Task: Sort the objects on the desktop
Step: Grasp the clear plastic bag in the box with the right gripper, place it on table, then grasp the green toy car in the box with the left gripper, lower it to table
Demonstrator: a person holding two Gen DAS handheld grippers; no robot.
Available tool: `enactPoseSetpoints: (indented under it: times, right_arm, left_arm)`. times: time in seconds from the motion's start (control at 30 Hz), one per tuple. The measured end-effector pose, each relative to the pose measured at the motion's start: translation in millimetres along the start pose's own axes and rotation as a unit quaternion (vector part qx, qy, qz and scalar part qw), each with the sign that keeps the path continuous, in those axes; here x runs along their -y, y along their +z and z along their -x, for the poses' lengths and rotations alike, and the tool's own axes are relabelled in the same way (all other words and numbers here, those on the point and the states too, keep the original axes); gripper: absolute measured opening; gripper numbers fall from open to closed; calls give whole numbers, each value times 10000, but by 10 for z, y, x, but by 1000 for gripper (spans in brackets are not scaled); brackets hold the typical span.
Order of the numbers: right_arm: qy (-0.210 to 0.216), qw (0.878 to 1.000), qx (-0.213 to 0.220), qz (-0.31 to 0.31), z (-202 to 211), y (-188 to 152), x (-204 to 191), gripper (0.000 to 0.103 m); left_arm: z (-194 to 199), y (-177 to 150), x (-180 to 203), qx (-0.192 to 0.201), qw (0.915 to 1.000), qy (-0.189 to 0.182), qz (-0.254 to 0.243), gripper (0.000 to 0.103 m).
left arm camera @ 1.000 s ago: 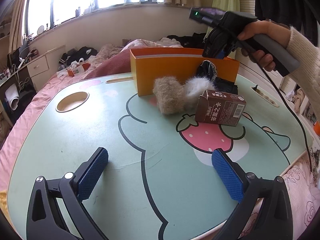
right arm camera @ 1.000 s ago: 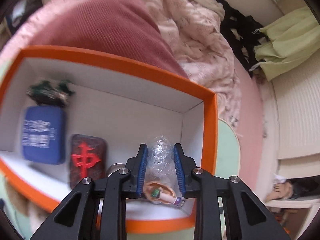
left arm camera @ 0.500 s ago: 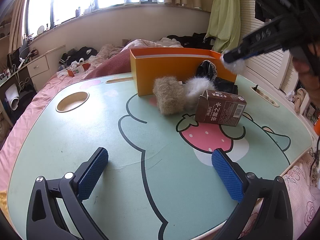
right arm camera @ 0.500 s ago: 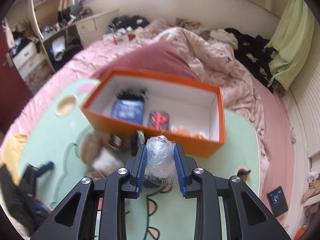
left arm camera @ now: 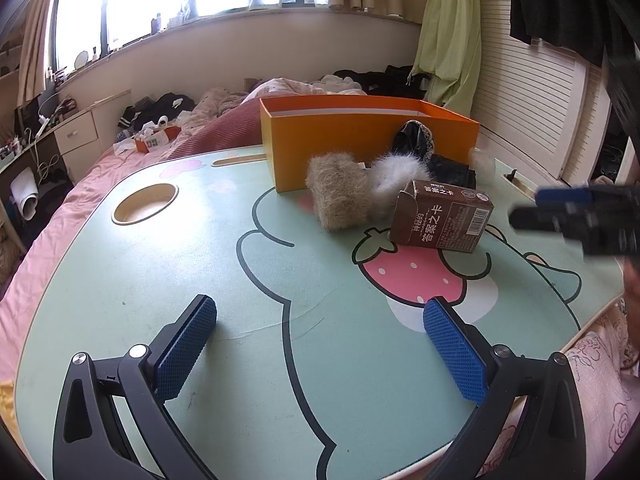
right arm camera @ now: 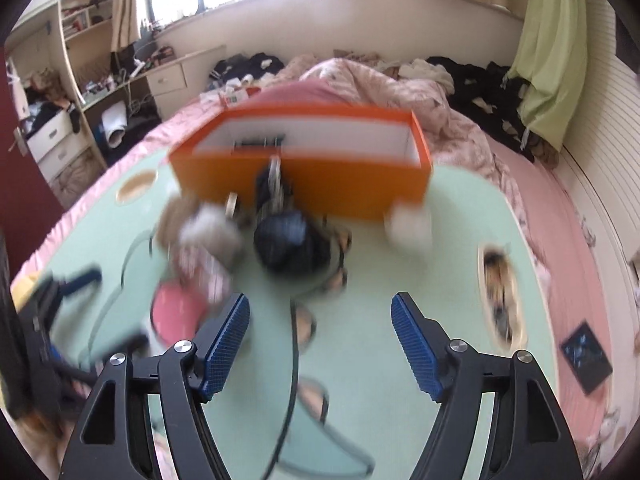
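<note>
A mint-green bench (left arm camera: 168, 280) with a cartoon strawberry print sits over a pink bed. At its far side stands an open orange box (left arm camera: 360, 140), its long side running left to right. Against the box's near wall lies a small heap of things not yet sorted: a tan fluffy ball (left arm camera: 338, 196), a white fluffy ball (left arm camera: 394, 178), a dark cloth bundle (left arm camera: 450, 172) and a brown drink carton (left arm camera: 440, 220) lying on its side, nearest the viewer.

The right claw (right arm camera: 320, 344) has just been opening. Its 2 blue pads stand well apart with nothing between them. A crumpled clear plastic wad (right arm camera: 408, 226) lies on the bench just outside the box's right near corner, far and slightly right of this claw. The wrist view is blurred, so finer detail cannot be told. The claw points downward over the bench, toward the heap.

The left claw (left arm camera: 320, 344) hangs low over the near part of the bench, wide open and empty, tilted down, with the heap well beyond it.

Judging by the layout, the right claw is nearer the plastic wad and the carton, whose long axis runs left to right.
</note>
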State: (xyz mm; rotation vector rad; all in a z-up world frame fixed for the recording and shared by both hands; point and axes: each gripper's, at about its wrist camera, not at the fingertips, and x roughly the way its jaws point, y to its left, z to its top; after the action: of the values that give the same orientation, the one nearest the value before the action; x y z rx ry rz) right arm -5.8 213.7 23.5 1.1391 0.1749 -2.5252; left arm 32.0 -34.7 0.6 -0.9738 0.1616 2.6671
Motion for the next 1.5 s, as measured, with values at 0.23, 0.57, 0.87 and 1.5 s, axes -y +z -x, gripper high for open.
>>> enactPoseSetpoints:
  times: [0.23,0.57,0.87,1.5]
  right_arm:
    - [-199,9997,115,-103,-184,-266,-106,103]
    - [-172,9997,153,-108,-193,-333,-89,103]
    - [-174,9997,153,-106,-191,-335,-88,103]
    - [-168,9997,156,-109,-189,-301,-117,103]
  left_arm:
    - [4,5,-1,-11,10000,25,0,103]
    - [32,9,-57,-33,9997,207,141,103]
    - [477,828,-220,972,9948,281,56,93]
    - [-1845,2199,218,-2551,9409,217,-2217,32]
